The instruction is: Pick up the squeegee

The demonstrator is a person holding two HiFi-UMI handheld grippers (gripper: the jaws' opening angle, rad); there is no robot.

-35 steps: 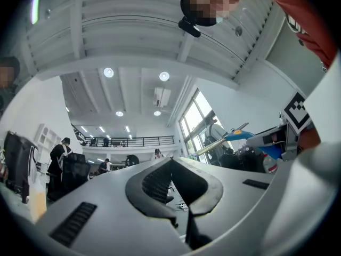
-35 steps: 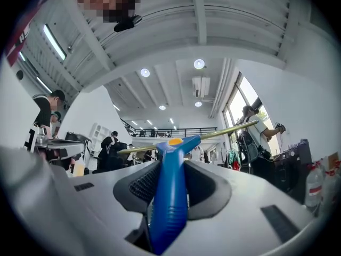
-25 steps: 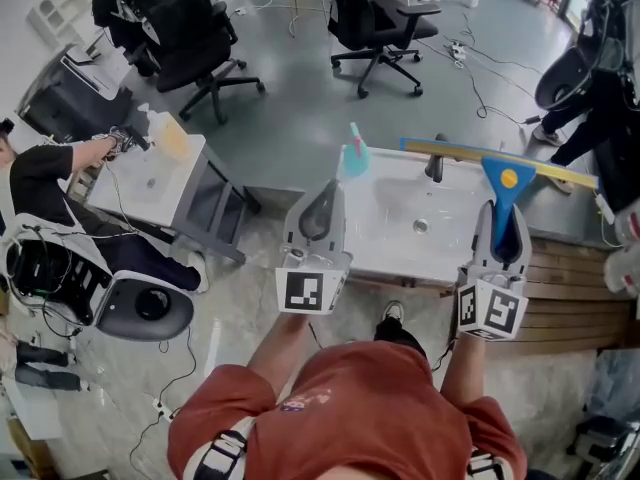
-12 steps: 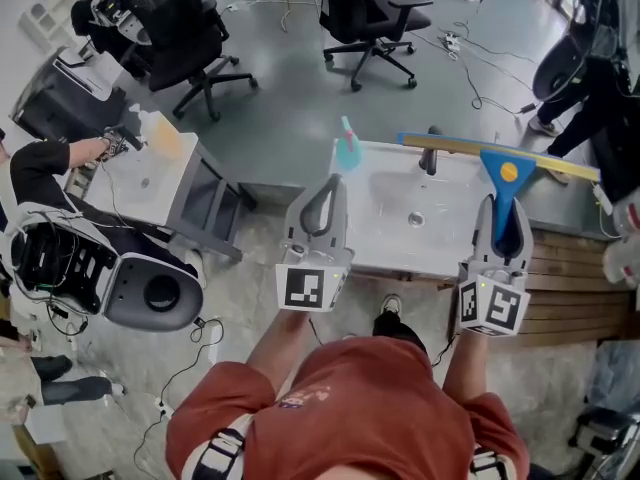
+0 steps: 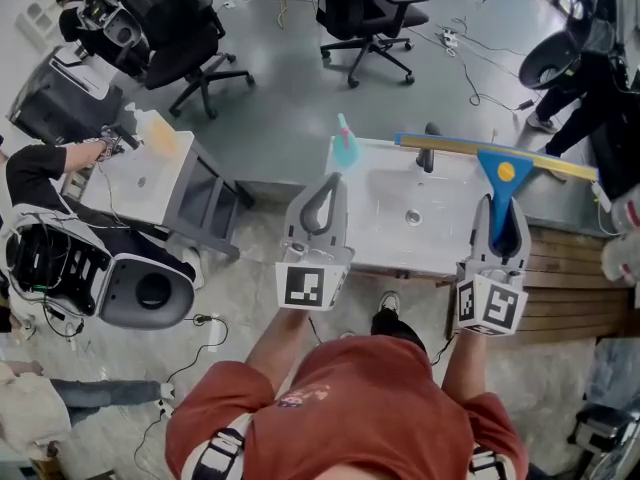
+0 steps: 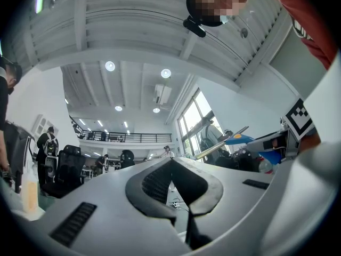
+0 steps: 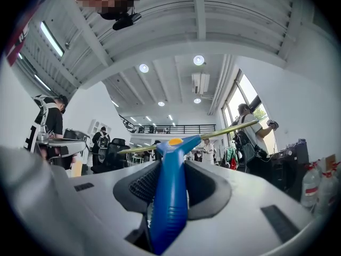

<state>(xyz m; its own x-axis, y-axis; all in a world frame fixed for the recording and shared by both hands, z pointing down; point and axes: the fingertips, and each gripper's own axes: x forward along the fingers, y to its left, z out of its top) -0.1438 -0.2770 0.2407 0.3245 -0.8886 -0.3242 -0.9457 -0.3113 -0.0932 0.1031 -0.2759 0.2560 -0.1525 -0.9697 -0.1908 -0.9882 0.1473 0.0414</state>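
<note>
The squeegee has a blue handle (image 5: 503, 196) and a long yellow blade (image 5: 455, 148). My right gripper (image 5: 503, 220) is shut on the handle and holds it above the right end of the white sink (image 5: 385, 233), blade away from me. In the right gripper view the blue handle (image 7: 169, 196) lies between the two dark pads (image 7: 209, 188), and the blade (image 7: 229, 129) runs across beyond them. My left gripper (image 5: 329, 184) hovers over the sink's left end, shut and empty. In the left gripper view its fingertips (image 6: 184, 199) meet, and the squeegee (image 6: 237, 139) shows at the right.
A teal spray bottle (image 5: 346, 148) and a dark faucet (image 5: 430, 151) stand at the sink's back edge. Office chairs (image 5: 365, 13) and cables lie beyond it. A small white table (image 5: 140, 173) and a seated person (image 5: 40, 183) are at the left, wooden slats (image 5: 570, 288) at the right.
Both grippers and the squeegee keep their places over the sink. The head view has drifted slightly, and a person's legs have appeared at the lower left.
</note>
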